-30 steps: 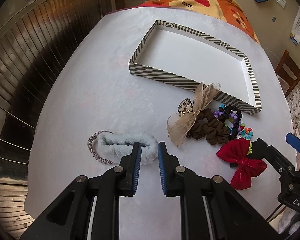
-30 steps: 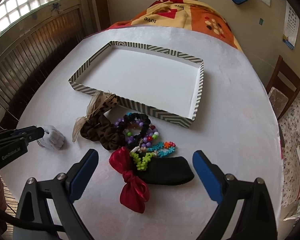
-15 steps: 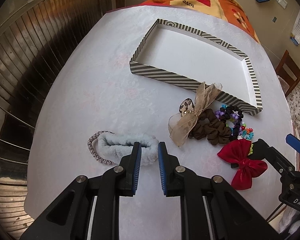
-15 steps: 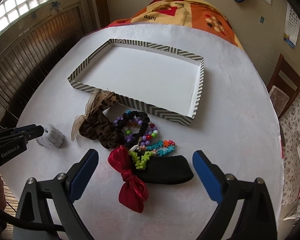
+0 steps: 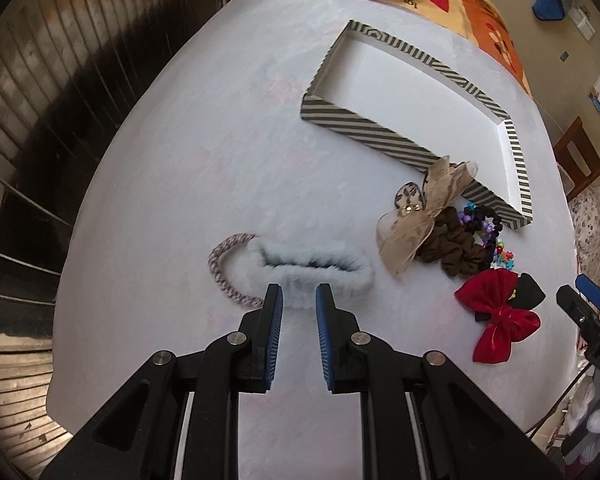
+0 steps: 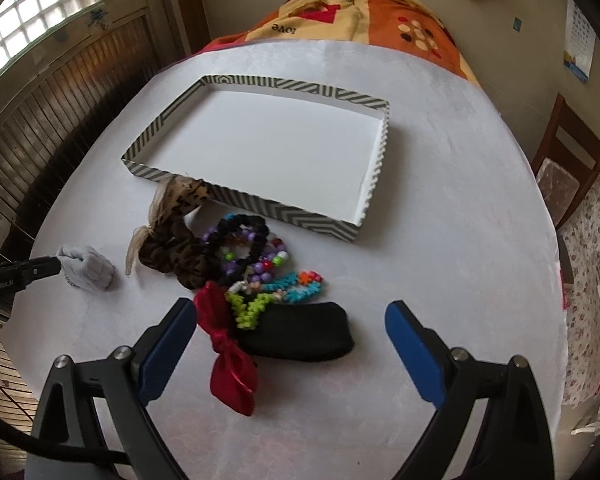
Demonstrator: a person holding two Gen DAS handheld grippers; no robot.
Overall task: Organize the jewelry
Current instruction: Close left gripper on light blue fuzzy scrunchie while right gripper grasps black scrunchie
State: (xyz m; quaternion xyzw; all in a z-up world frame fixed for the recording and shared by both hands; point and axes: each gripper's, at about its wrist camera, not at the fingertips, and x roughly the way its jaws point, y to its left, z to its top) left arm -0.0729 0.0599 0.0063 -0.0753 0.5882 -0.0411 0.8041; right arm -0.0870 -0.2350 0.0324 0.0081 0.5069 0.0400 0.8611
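A fluffy pale-blue hairband [image 5: 332, 276] lies on the white table, with a braided hair tie [image 5: 224, 264] at its left end. My left gripper [image 5: 299, 300] hangs at the band's near edge, jaws a narrow gap apart and not pressing on it. To the right is a pile: gauzy beige bow [image 5: 412, 216], brown scrunchie [image 6: 172, 256], beaded bracelets [image 6: 260, 256], red bow [image 6: 228, 360] and black band [image 6: 312, 340]. My right gripper [image 6: 292, 312] stands wide open just above the red bow and black band. Behind the pile sits an empty striped tray [image 6: 300, 216].
The round table [image 6: 440, 280] drops off close on the left beside dark wooden panelling [image 5: 40, 100]. A patterned orange blanket [image 6: 360, 20] lies beyond the far edge. A wooden chair [image 6: 564, 176] stands to the right.
My left gripper has slid left along the fluffy band, from its right end to left of its middle; the band stayed put. The right gripper shifted slightly right over the pile.
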